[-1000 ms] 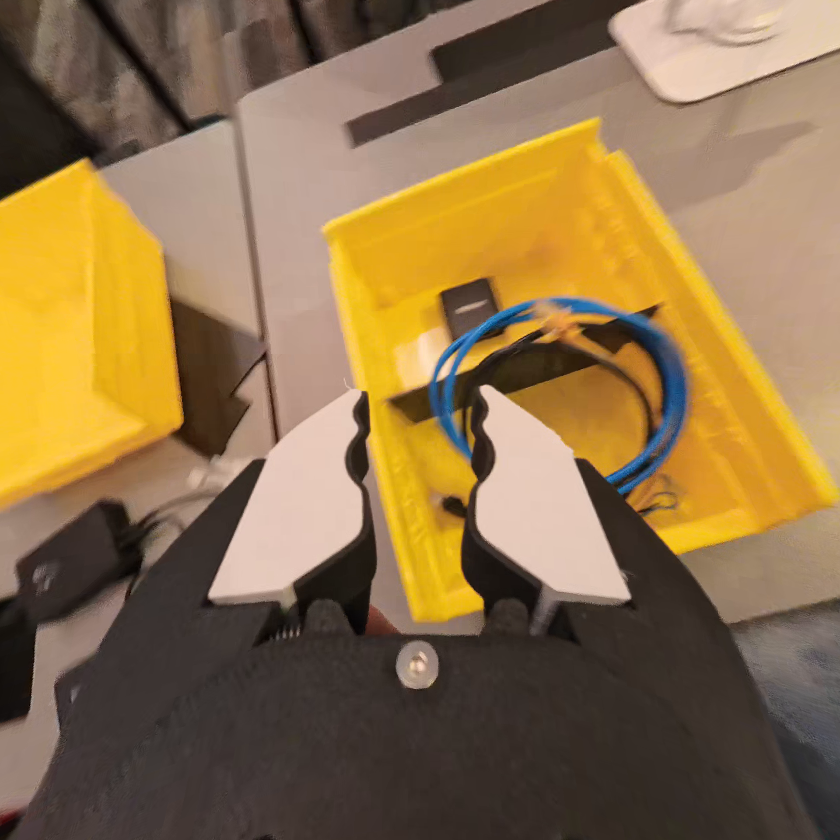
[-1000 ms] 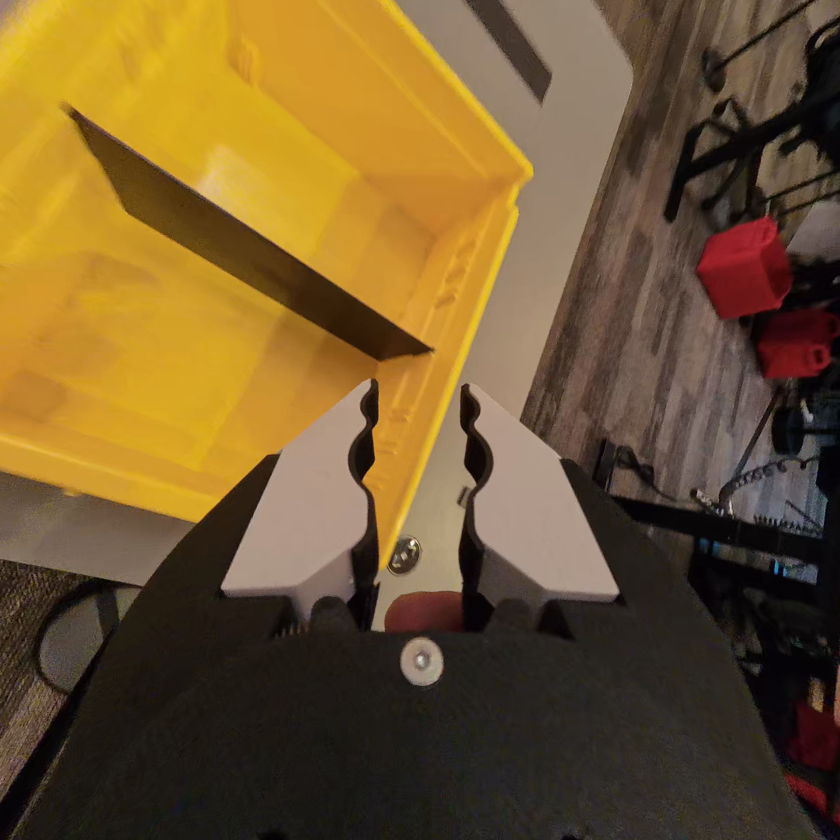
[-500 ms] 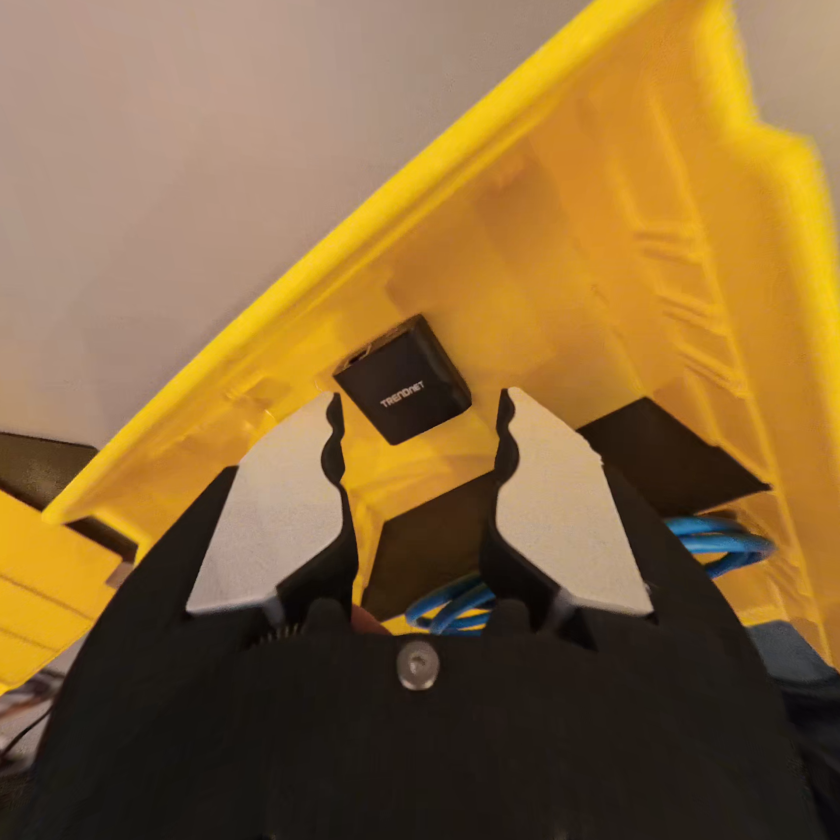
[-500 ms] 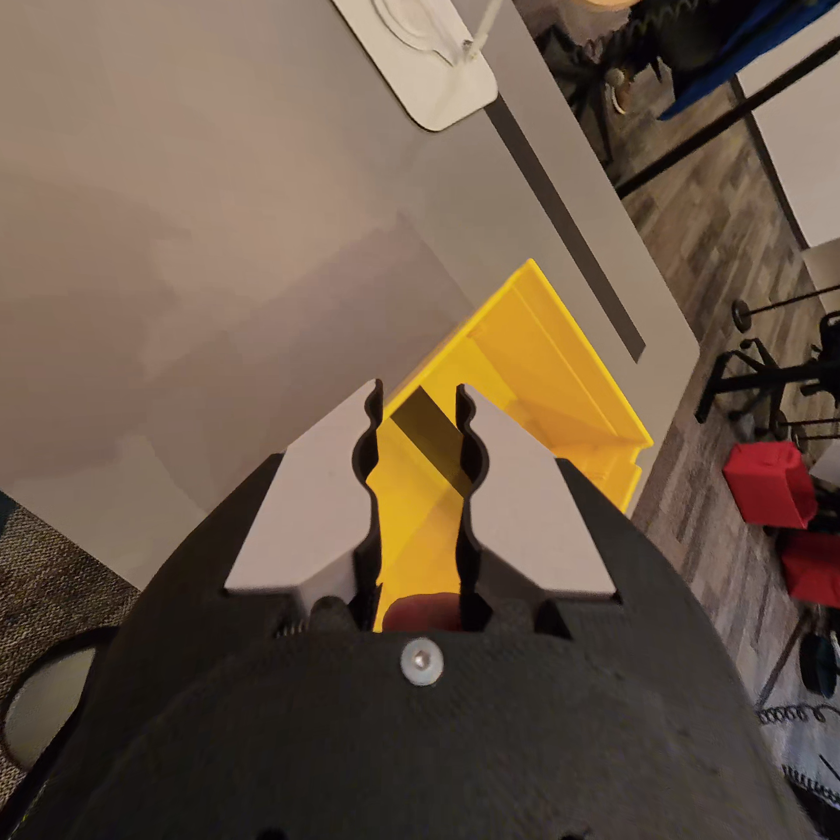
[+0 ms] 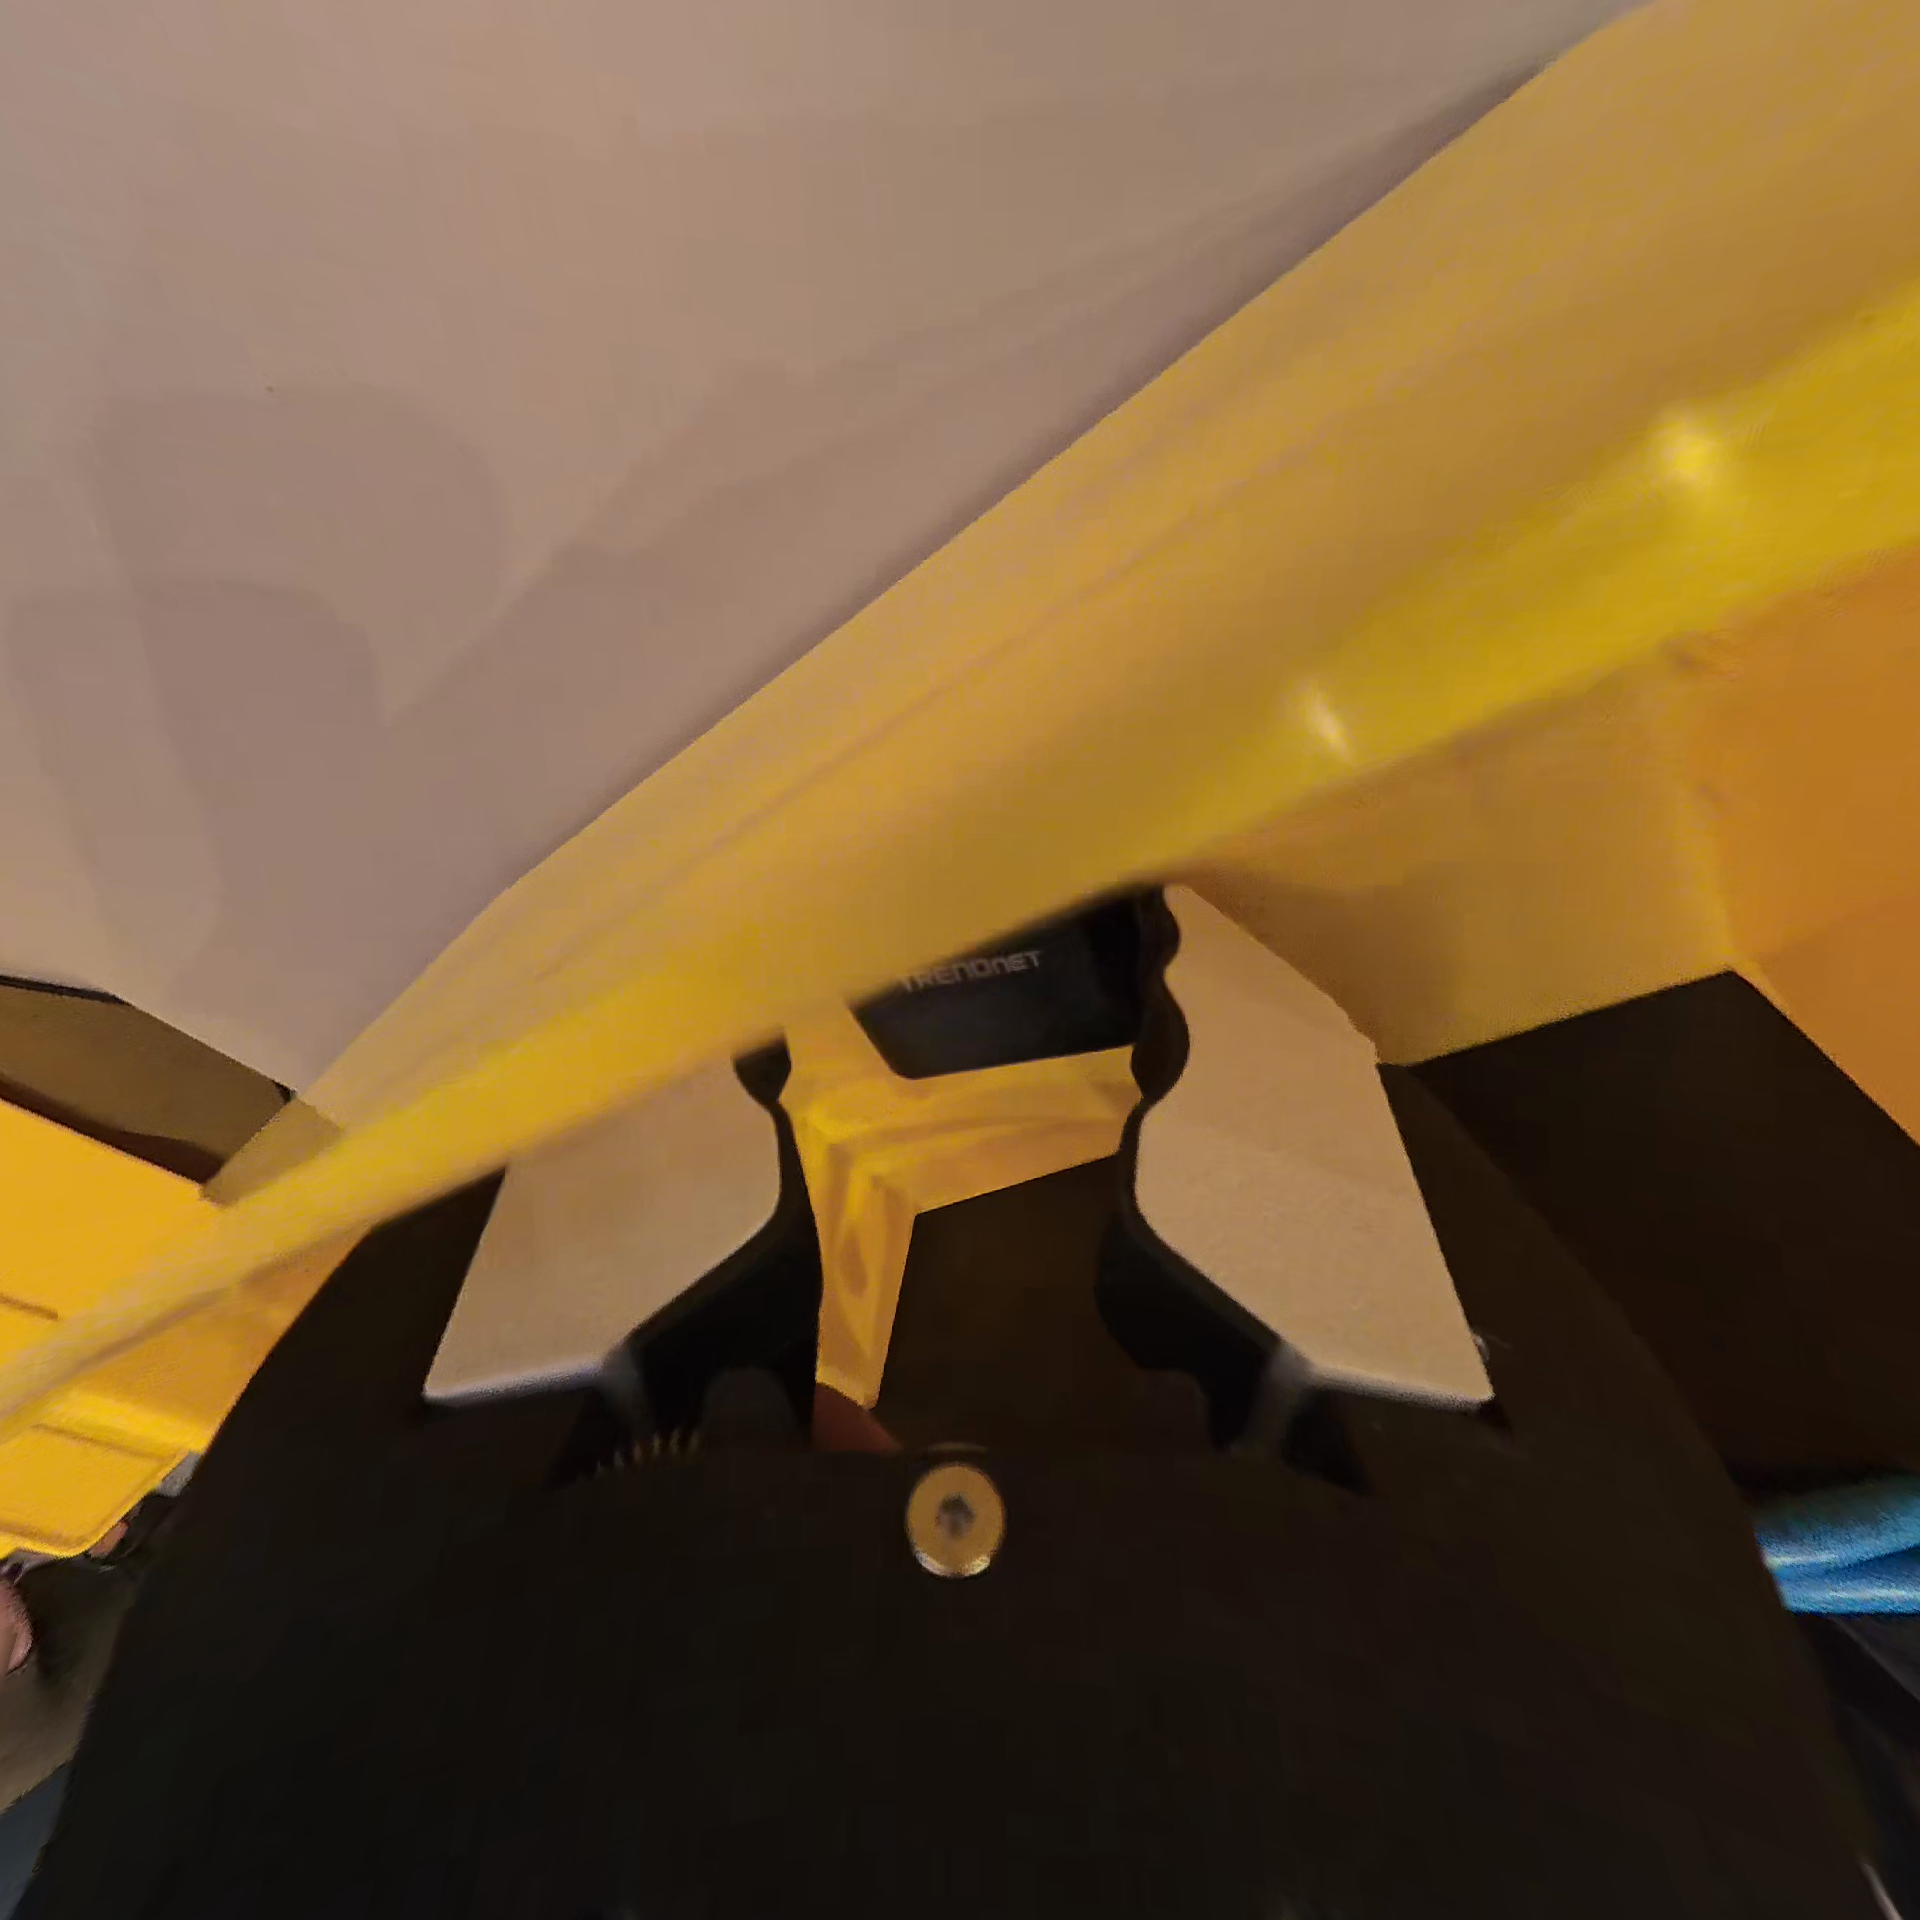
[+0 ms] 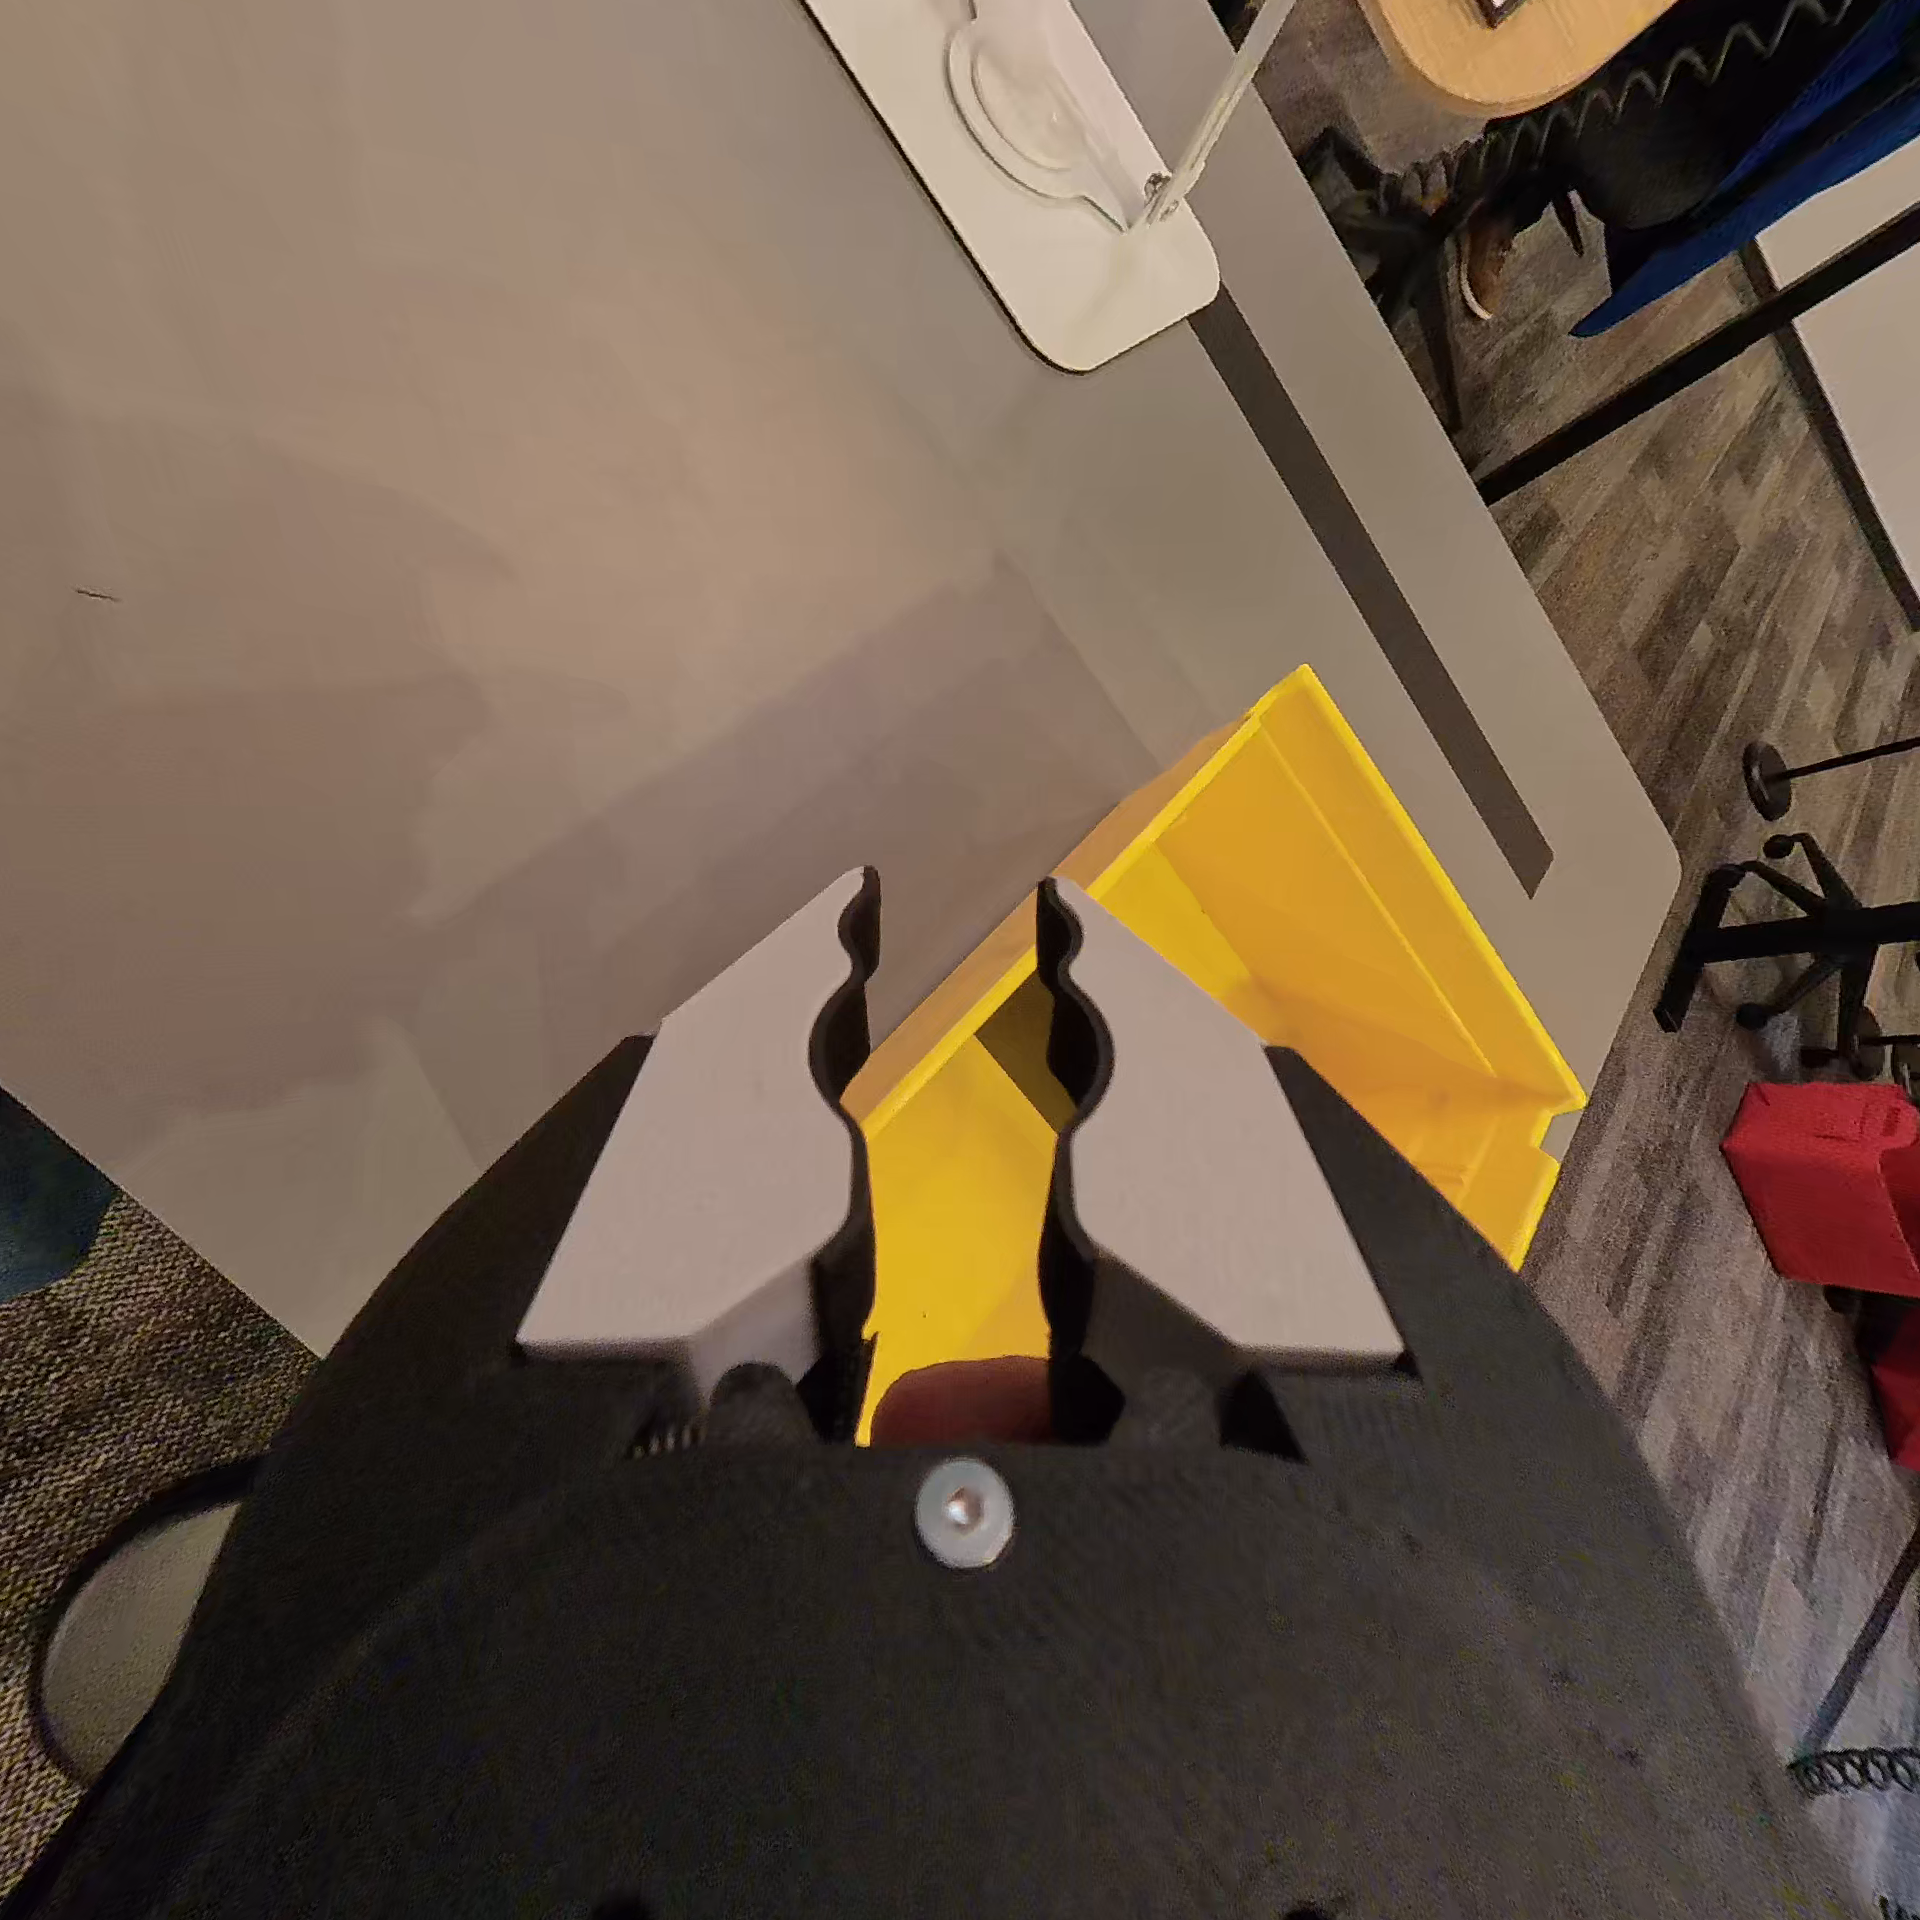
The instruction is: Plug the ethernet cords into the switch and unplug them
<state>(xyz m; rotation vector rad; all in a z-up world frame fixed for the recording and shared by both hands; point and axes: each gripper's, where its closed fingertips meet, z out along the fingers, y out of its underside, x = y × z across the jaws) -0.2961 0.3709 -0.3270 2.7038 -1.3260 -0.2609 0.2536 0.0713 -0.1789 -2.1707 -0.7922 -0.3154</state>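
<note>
The black switch (image 5: 987,1003) lies on the floor of the yellow bin (image 5: 1195,665), by its far wall. My left gripper (image 5: 956,997) is open low inside the bin, with its fingers on either side of the switch. The bin's rim hides the left fingertip. A bit of the blue ethernet cord (image 5: 1829,1558) shows at the lower right, behind a black divider (image 5: 1662,1195). My right gripper (image 6: 961,894) is open and empty above the near end of the yellow bin (image 6: 1351,935). The bin's wall shows between its fingers.
The bin stands on a grey table (image 6: 468,520) near its right edge. A white pad with a clear object (image 6: 1039,177) lies at the table's far end. A second yellow bin (image 5: 62,1226) is at the left. Red containers (image 6: 1829,1184) and stands are on the floor.
My left gripper has gone forward and down into the bin, and its jaws now flank the switch. The right gripper has swung from close beside the bin's wall to above its end, still open.
</note>
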